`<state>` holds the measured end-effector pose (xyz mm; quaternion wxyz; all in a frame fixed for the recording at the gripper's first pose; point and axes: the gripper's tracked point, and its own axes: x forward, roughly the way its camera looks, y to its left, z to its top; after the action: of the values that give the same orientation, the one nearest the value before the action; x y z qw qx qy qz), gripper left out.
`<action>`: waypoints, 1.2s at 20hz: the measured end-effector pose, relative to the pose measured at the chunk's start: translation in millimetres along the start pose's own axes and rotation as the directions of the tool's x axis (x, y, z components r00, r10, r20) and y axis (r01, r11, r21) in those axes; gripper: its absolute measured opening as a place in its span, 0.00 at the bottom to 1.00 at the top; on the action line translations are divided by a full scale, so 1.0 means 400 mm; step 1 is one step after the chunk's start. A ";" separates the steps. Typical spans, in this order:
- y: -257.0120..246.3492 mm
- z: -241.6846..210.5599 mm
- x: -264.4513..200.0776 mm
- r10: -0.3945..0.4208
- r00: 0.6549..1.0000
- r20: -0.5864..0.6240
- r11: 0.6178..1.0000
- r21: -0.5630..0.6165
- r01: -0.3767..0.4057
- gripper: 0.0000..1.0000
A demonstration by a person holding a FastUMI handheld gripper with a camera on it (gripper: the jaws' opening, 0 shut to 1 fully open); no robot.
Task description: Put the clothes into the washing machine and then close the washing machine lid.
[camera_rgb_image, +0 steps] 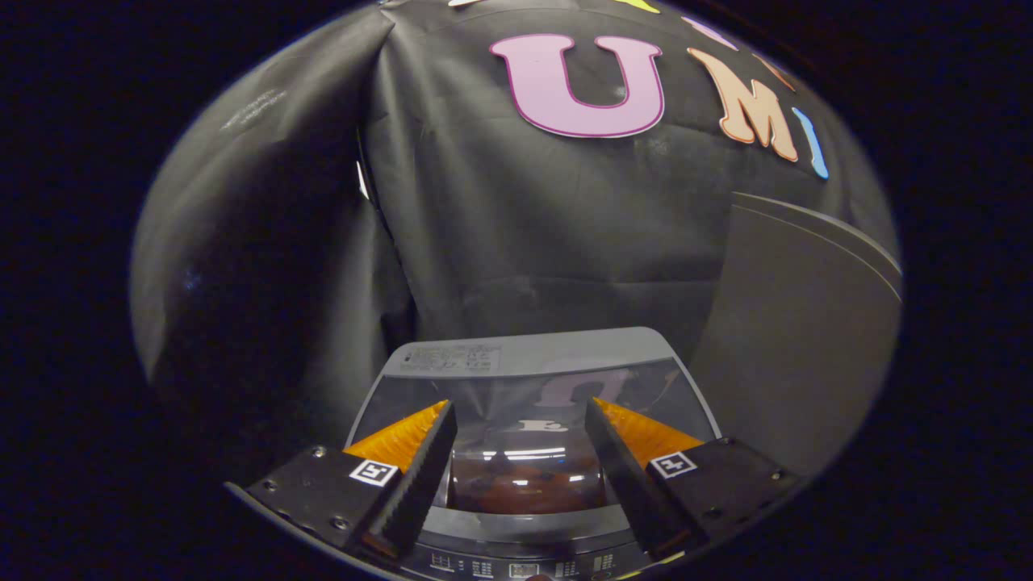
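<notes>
A small grey top-loading washing machine [529, 355] stands just ahead of and below my fingers. Its glass lid [524, 440] lies flat and shut over the drum. Through the glass a brownish-red piece of clothing [524, 488] shows dimly inside. My gripper [520, 415] hovers over the lid with its two orange-and-black fingers [420, 460] spread wide apart, open, with nothing between them. The control panel [516, 566] with its buttons runs along the machine's near edge, under the fingers.
The black cloth wall hangs close behind the machine. A dark grey flat panel [799, 339] leans to the right of the machine. Dark folds of cloth fall to its left.
</notes>
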<state>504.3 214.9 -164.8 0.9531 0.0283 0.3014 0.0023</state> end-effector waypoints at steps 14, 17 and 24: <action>-0.129 0.010 -0.175 -0.088 0.954 0.287 0.964 0.266 0.009 0.97; -0.142 0.007 -0.203 -0.058 0.953 0.297 0.962 0.271 -0.026 0.97; -0.129 0.048 -0.359 -0.002 0.931 0.364 0.988 0.142 -0.054 0.97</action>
<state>397.2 159.4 -69.4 0.9874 0.1036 0.1188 -0.0129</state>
